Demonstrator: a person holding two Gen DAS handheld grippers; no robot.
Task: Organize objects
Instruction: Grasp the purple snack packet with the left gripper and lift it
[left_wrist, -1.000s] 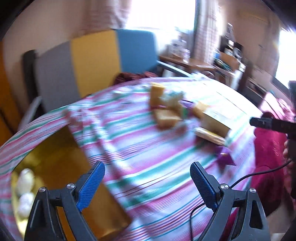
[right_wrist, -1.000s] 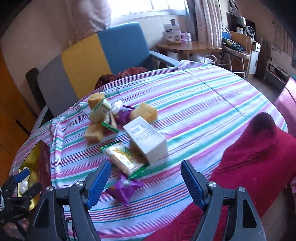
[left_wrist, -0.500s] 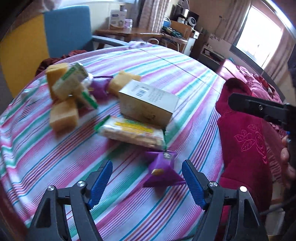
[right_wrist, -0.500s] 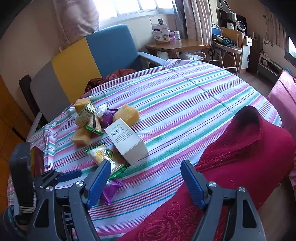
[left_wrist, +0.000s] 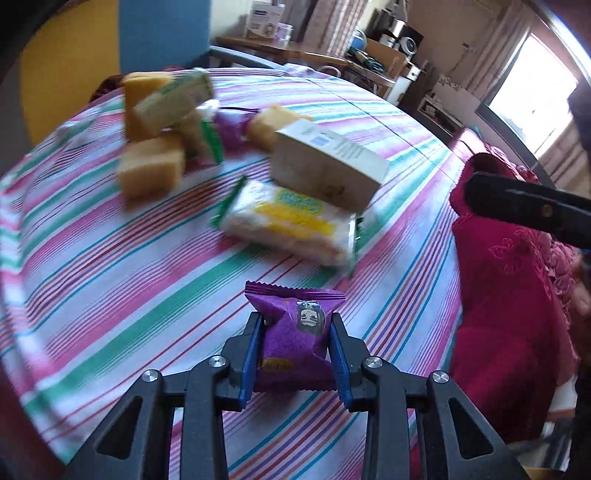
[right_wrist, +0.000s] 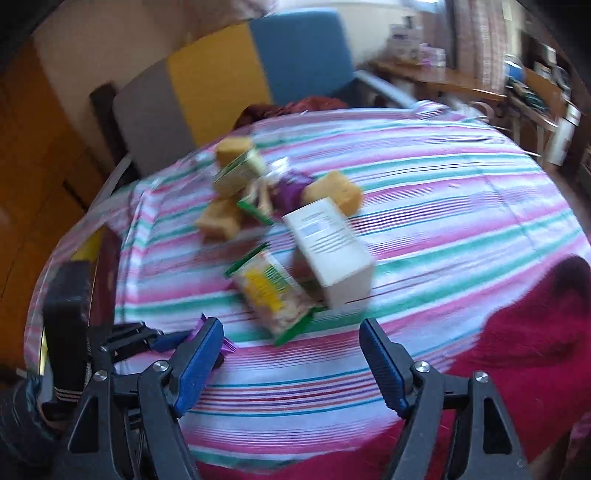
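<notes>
While the purple snack packet lies on the near striped tablecloth, the left gripper, angled steeply down, is closing with its blue pads against the packet's sides; half a second ago it hovered wide above. The right gripper hangs released nearby.

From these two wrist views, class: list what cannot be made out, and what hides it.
- Purple snack packet, right wrist view: mostly hidden behind the right gripper's finger.
- White box print: motion-blurred in both views.
- Sponge pile: blurred, count uncertain.
- Left gripper, closing around the packet: firm grip uncertain.
</notes>
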